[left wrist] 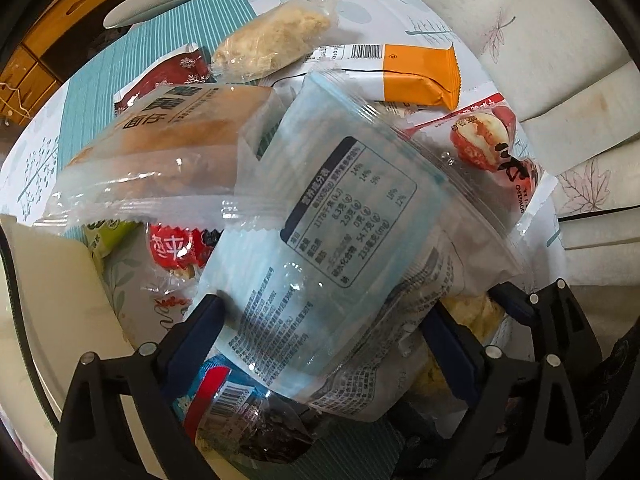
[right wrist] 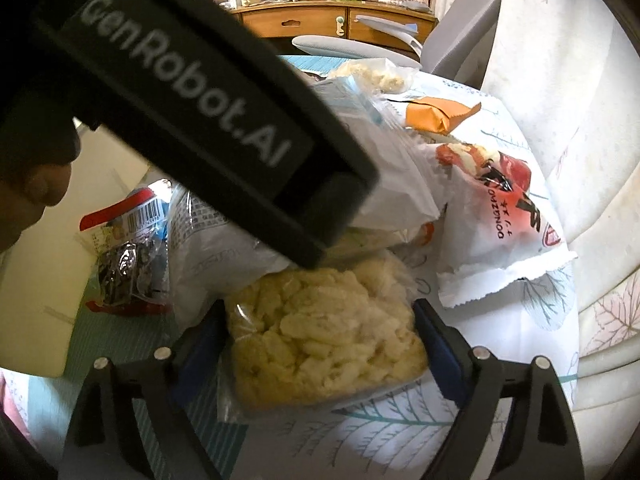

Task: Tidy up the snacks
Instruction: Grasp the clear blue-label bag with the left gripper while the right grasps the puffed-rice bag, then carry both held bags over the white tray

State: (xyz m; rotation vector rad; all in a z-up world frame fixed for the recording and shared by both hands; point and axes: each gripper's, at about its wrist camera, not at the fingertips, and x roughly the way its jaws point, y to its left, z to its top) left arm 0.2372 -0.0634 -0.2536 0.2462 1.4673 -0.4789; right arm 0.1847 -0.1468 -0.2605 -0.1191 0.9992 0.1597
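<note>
Plainly, we judge the clear pale-blue packet point(left wrist: 320, 248) between our parted left tongs point(left wrist: 320, 344) light and slippery, best pinched across its flat middle, while only the right view shows the crumbly yellow snack bag point(right wrist: 324, 336) between the parted right tongs point(right wrist: 320, 340).

A tablecloth point(right wrist: 400, 440) with a leaf print and teal stripes covers the table. Past its far edge stands a wooden cabinet point(right wrist: 304, 22) with cluttered boxes on top. A pale leaf-patterned cushion point(right wrist: 560, 120) lies along the right edge.
</note>
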